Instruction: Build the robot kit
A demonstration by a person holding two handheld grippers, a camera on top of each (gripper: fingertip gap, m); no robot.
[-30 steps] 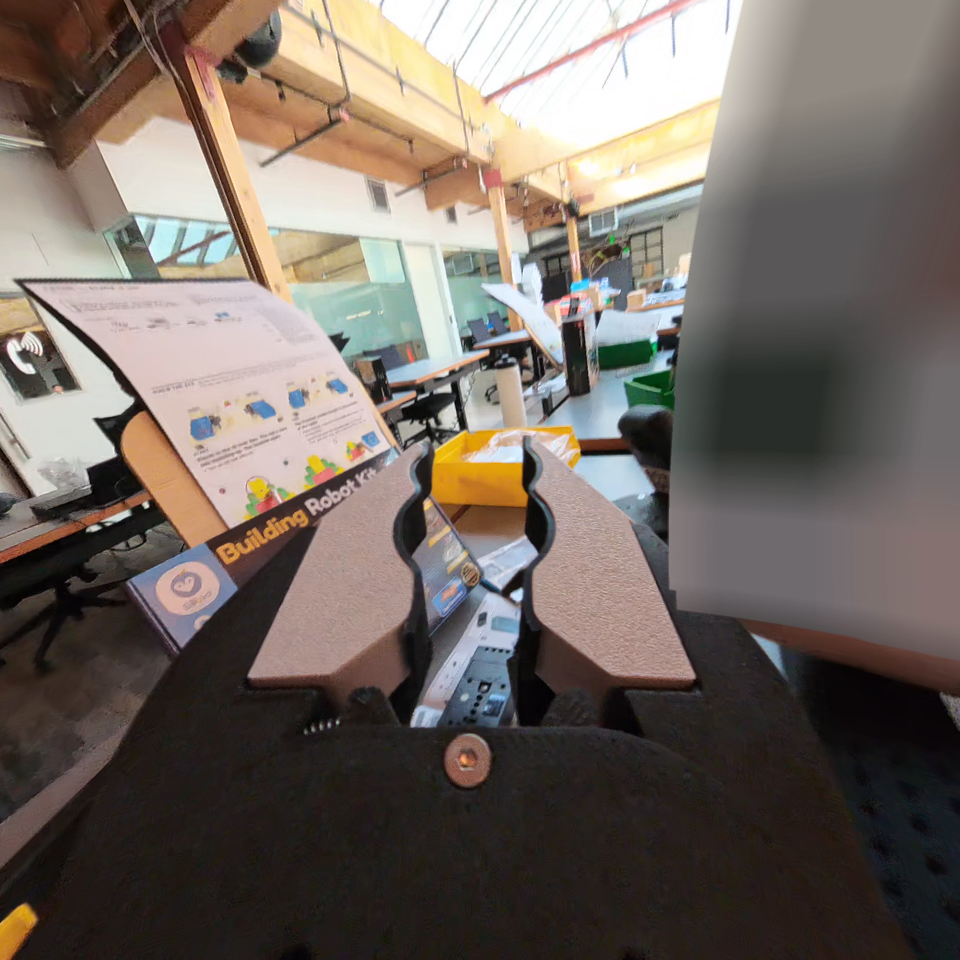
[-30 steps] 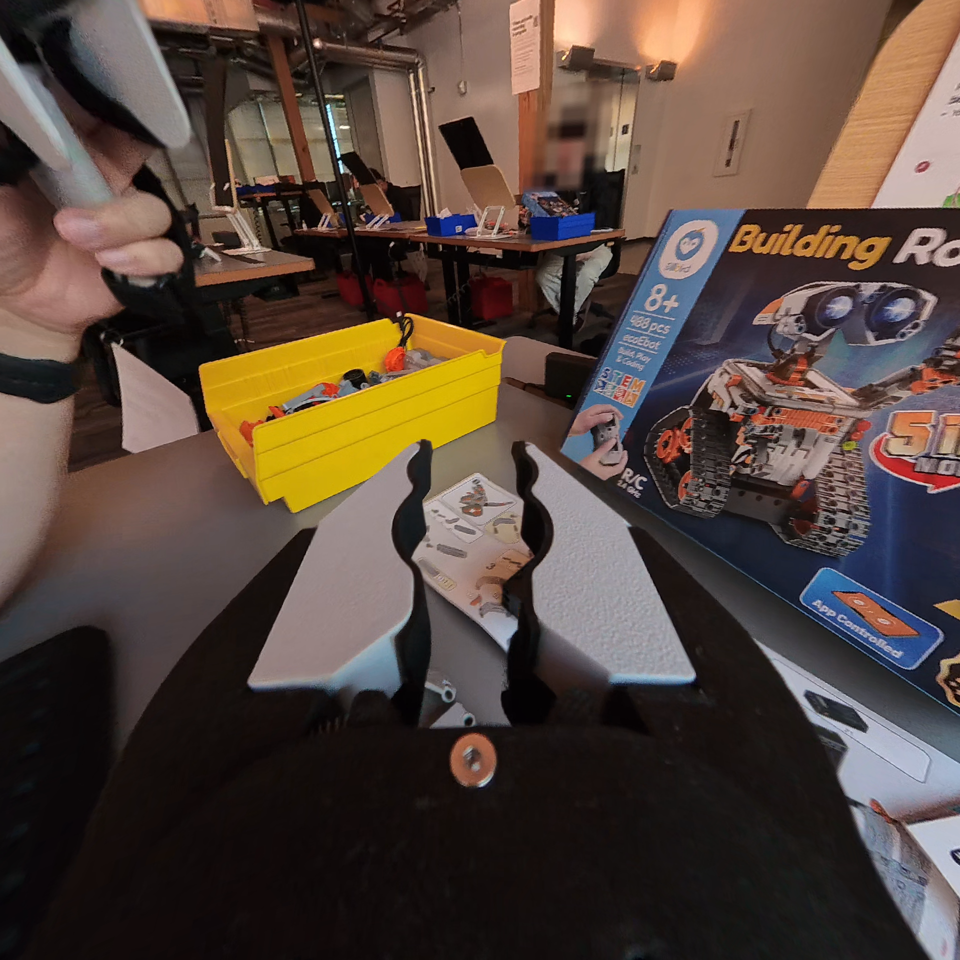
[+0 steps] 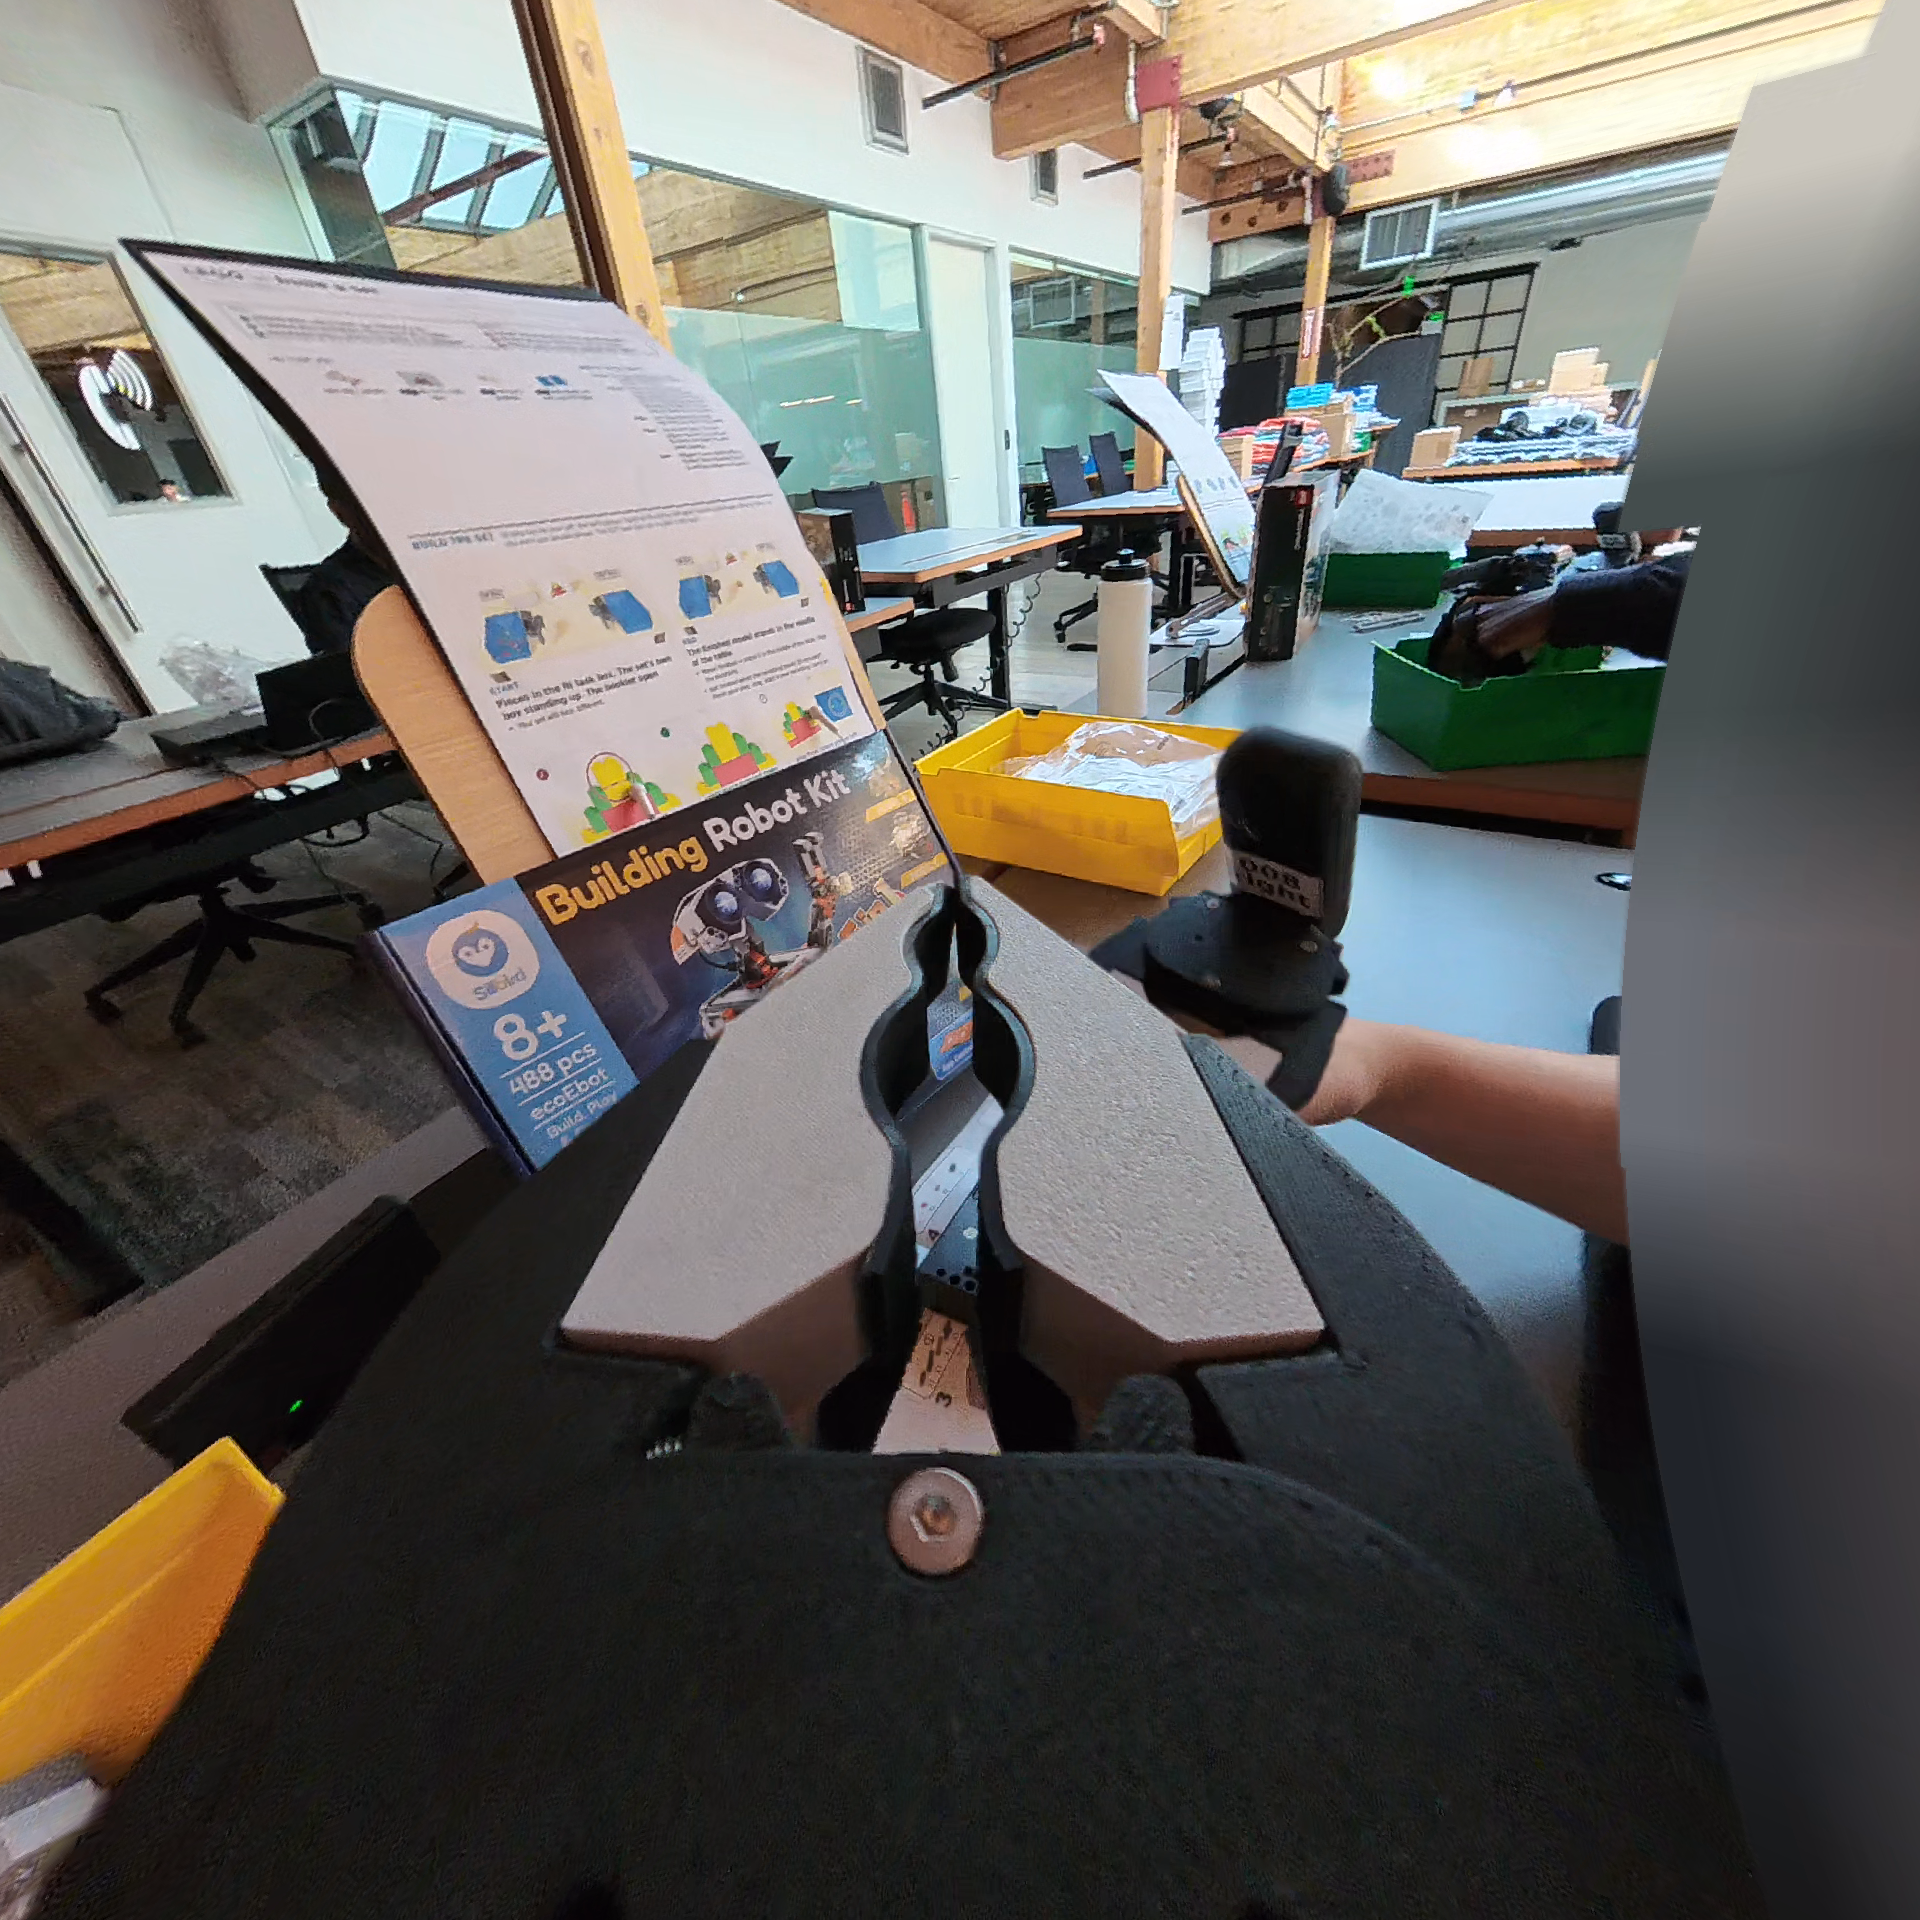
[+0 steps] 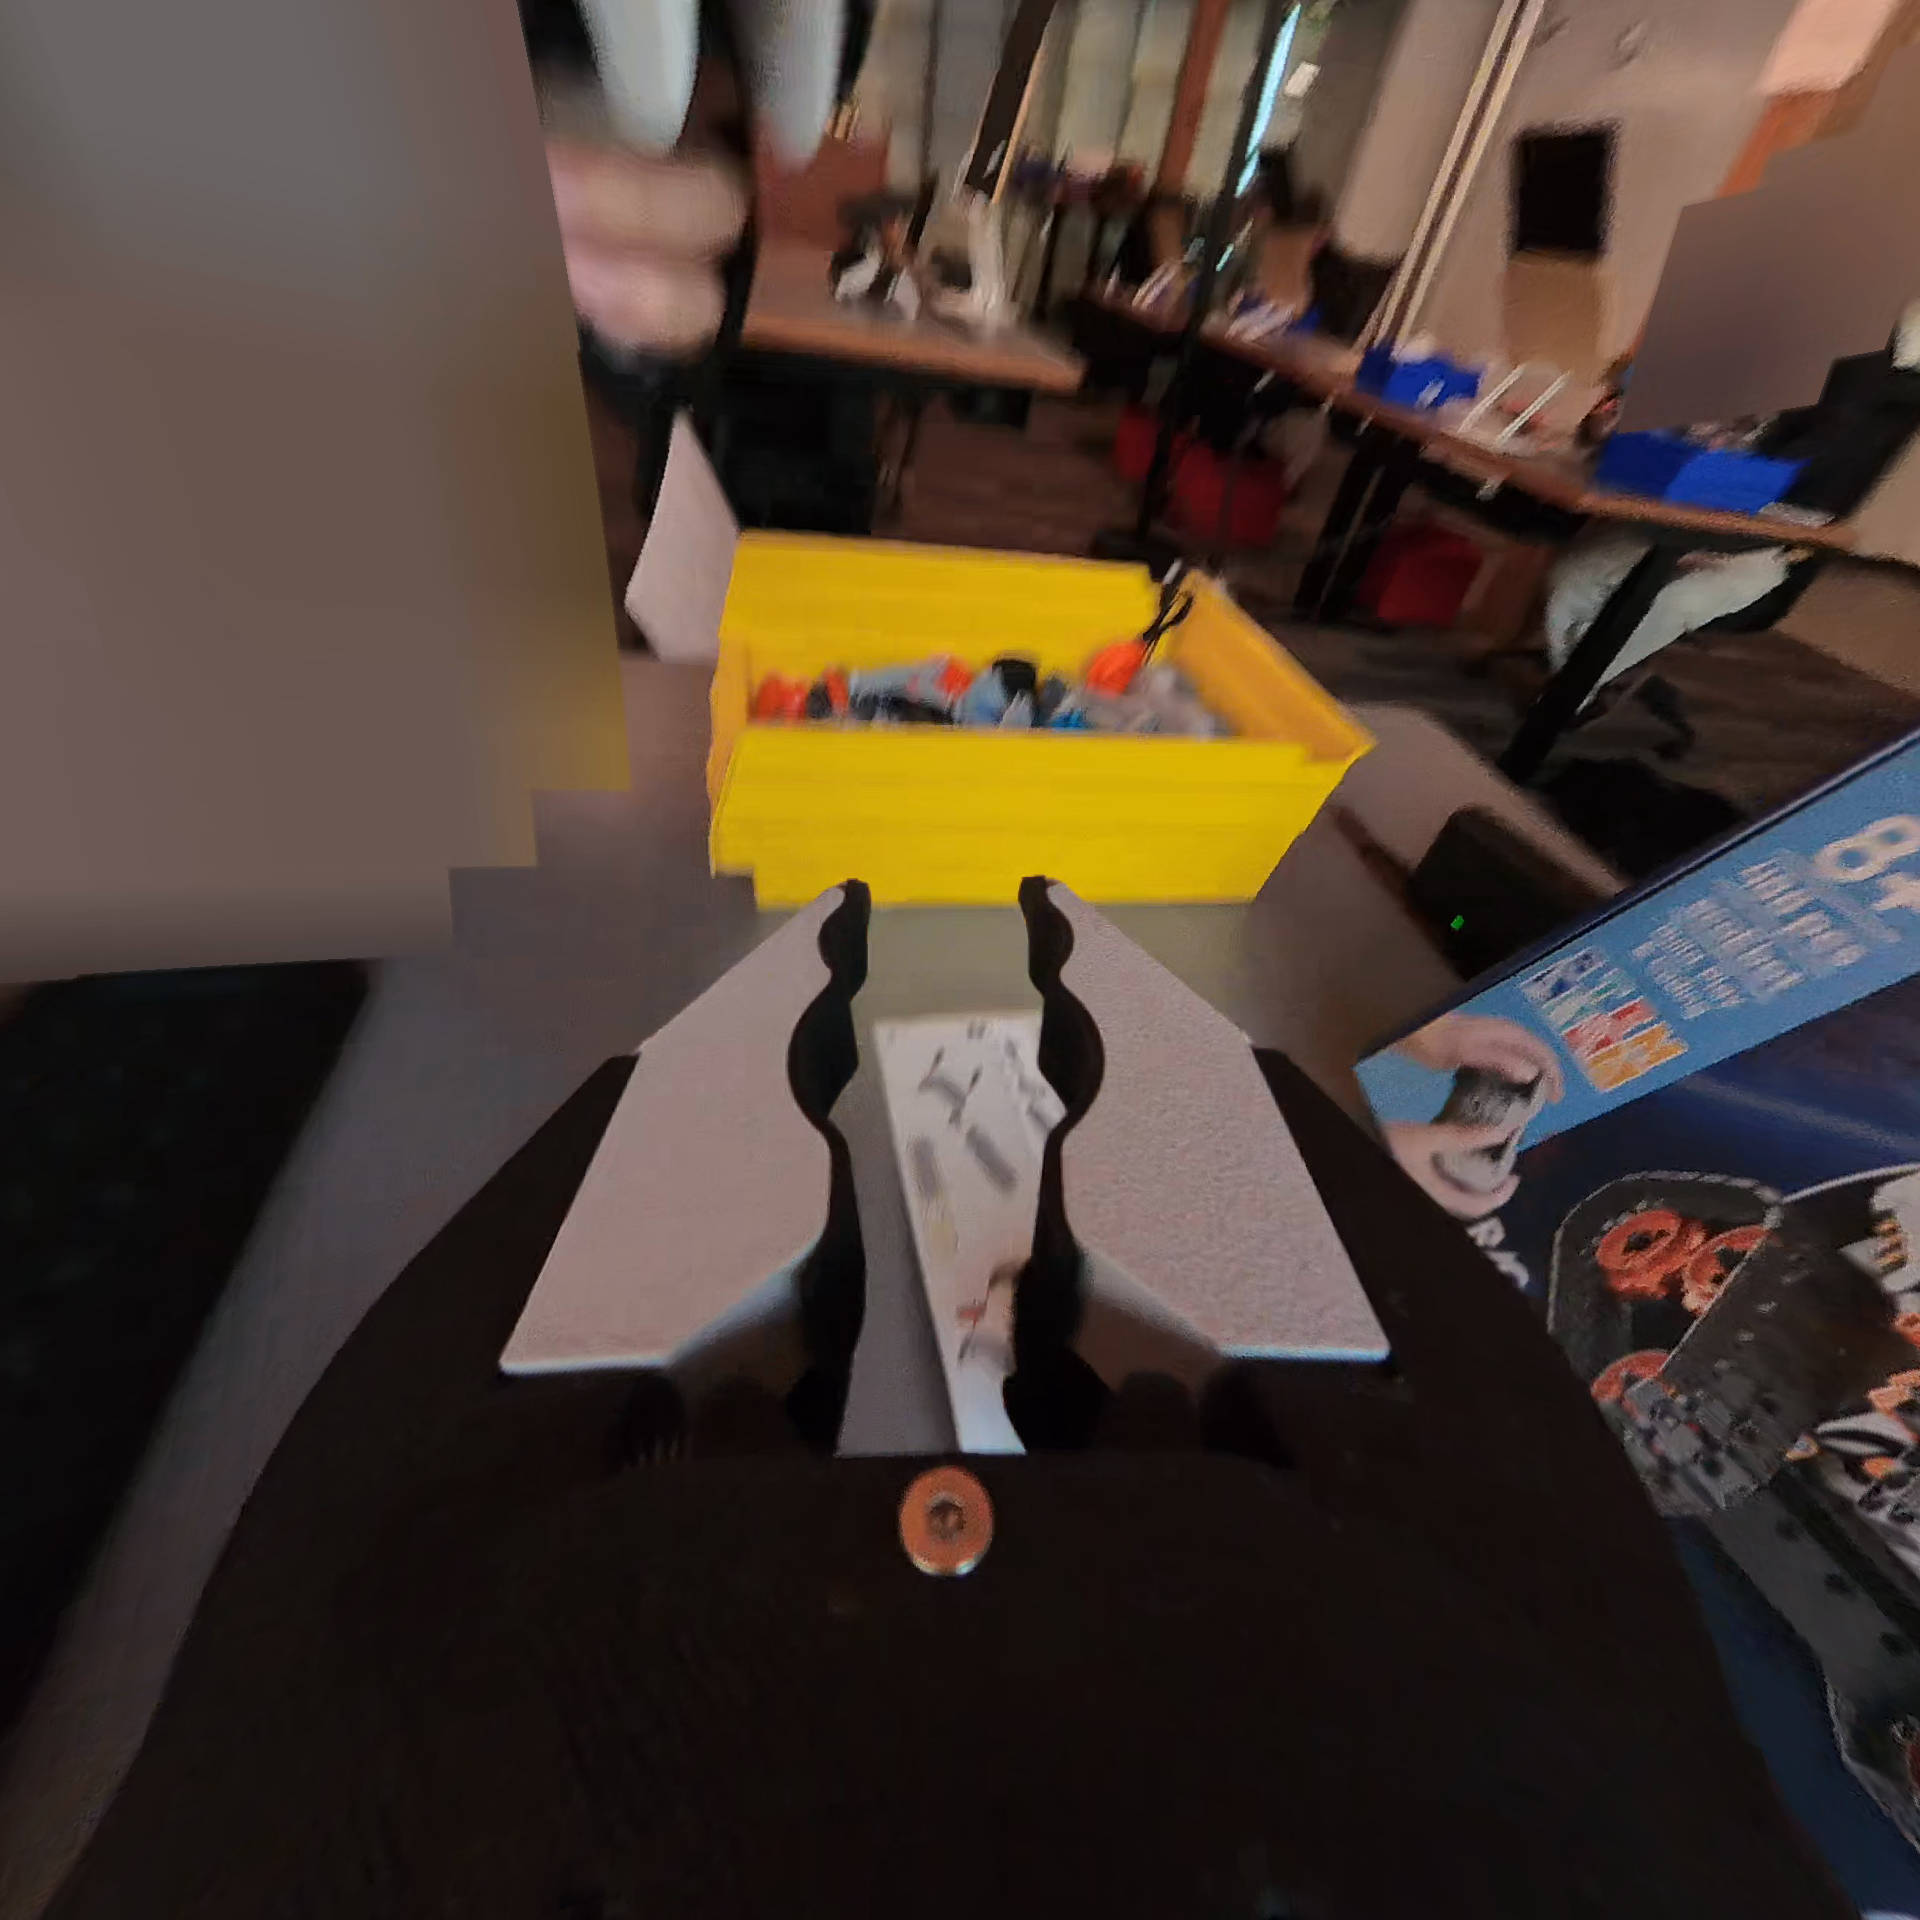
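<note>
An open-plan workshop with timber beams, glass partitions and rows of desks lies behind a grey table [image 3: 1475, 914] where a person works two hand-held grippers. In the left wrist view, at nine o'clock, a printed instruction sheet [image 3: 540, 540] leans on a wooden easel, apparently propped there so it can be read while working. Below it, a blue kit box [image 3: 644, 966] stands on edge with its picture side facing the worker. At centre, the left gripper [image 3: 961, 914] has its jaws pressed nearly together at the tips, with nothing between them, and hangs above the table, just in front of the box. Toward two o'clock, a yellow bin of clear bags [image 3: 1060, 821] sits near the table's far edge, and a green bin [image 3: 1507, 707] rests on the next desk.

The right wrist view is blurred by motion. At eleven o'clock, a hand [image 4: 644, 249] grips a handle. At centre, the right gripper [image 4: 943, 902] has its jaws spread and empty, above a paper booklet [image 4: 966, 1132] lying flat on the table. It points at a yellow bin of loose parts [image 4: 997, 821] at twelve o'clock, the nearest container. A small black device [image 4: 1496, 894] sits at two o'clock; the kit box fills four o'clock.
</note>
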